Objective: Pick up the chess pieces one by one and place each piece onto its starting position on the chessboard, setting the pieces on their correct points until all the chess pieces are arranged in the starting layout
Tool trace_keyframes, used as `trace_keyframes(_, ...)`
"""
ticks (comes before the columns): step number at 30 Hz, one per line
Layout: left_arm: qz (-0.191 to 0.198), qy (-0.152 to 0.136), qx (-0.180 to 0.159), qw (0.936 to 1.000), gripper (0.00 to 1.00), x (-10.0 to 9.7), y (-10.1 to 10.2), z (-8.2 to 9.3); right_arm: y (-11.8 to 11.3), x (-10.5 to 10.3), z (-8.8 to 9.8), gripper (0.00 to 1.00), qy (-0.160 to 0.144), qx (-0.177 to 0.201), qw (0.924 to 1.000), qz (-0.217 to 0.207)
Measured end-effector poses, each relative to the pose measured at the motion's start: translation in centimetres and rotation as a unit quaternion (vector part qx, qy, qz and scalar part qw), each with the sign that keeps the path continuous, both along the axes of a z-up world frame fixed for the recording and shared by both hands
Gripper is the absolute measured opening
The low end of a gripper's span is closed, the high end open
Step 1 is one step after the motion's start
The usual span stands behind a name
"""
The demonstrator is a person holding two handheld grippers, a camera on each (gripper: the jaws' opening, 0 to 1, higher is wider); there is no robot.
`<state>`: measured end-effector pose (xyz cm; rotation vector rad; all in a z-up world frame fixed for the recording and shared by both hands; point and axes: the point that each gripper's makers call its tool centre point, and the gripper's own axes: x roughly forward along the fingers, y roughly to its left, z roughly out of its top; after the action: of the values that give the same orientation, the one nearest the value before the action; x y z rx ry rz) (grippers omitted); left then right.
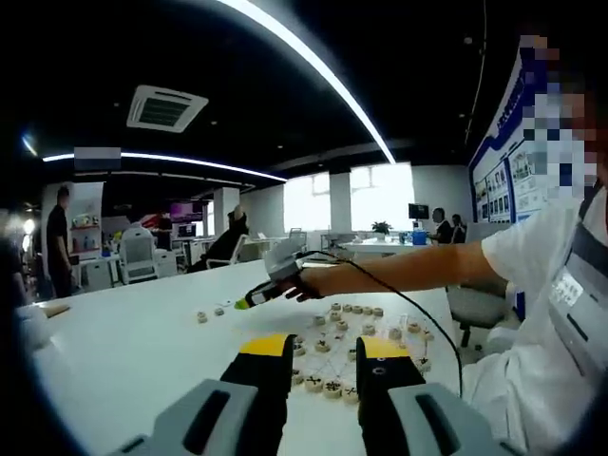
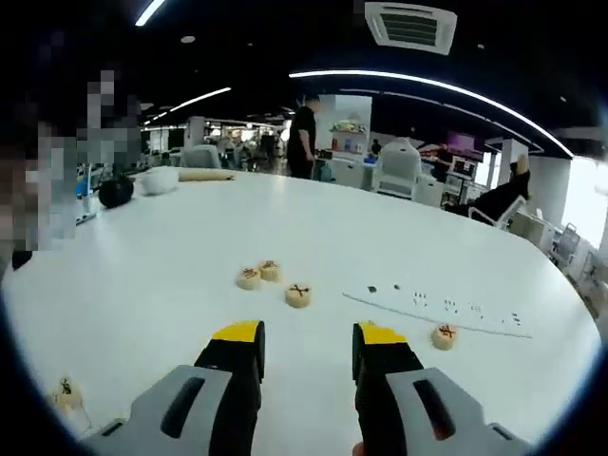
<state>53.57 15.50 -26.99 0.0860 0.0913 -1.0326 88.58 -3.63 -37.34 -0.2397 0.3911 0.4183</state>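
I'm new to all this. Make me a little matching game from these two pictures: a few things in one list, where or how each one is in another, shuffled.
Things:
1. right gripper
2. left gripper
3. black round object
4. piece with a red mark

Places or states:
A. far across the white table, beside a white bowl
B. open, above the chessboard
C. open, three loose pieces ahead
D. next to a long white strip

Pairs: 1-C, 2-B, 3-A, 4-D
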Motion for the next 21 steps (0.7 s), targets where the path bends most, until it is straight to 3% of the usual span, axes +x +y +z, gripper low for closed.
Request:
trace_keyframes(3, 0.008, 0.004, -0.005, 1.0, 0.28, 0.3, 0.5, 0.0, 1.4, 2.3, 0.1, 0.37, -0.013, 0.022, 0.9996, -0.009)
trace_keyframes(5, 0.011, 0.003, -0.004, 0.9999, 0.28, 0.4, 0.7, -0.1, 2.2, 3.9, -0.6, 0.37, 0.0, 0.03, 0.9995, -0.009)
trace_keyframes(8, 0.016, 0.003, -0.006, 0.9998, 0.28, 0.5, 1.2, 0.0, 1.9, 5.4, -2.5, 0.36, 0.017, -0.036, 0.9991, -0.015)
trace_keyframes(9, 0.024, 0.002, -0.003, 0.9997, 0.28, 0.7, 1.5, 0.0, 2.6, 4.8, -2.7, 0.36, 0.015, -0.029, 0.9994, -0.013)
trace_keyframes(13, 0.027, -0.002, -0.009, 0.9996, 0.28, 0.6, 1.8, 0.4, 3.0, 5.5, -2.8, 0.32, 0.011, -0.005, 0.9996, -0.024)
trace_keyframes(14, 0.026, -0.002, -0.008, 0.9996, 0.28, 0.6, 1.8, 0.4, 2.6, 5.9, -2.8, 0.29, 0.008, -0.01, 0.9994, -0.033)
trace_keyframes(15, 0.025, -0.003, -0.007, 0.9996, 0.28, 0.6, 1.7, 0.5, 2.6, 5.6, -2.9, 0.19, 0.01, -0.014, 0.9991, -0.038)
trace_keyframes(21, 0.018, -0.003, -0.006, 0.9998, 0.28, 0.5, 1.4, 0.4, 2.9, 4.5, -1.7, 0.19, 0.019, -0.028, 0.9992, -0.02)
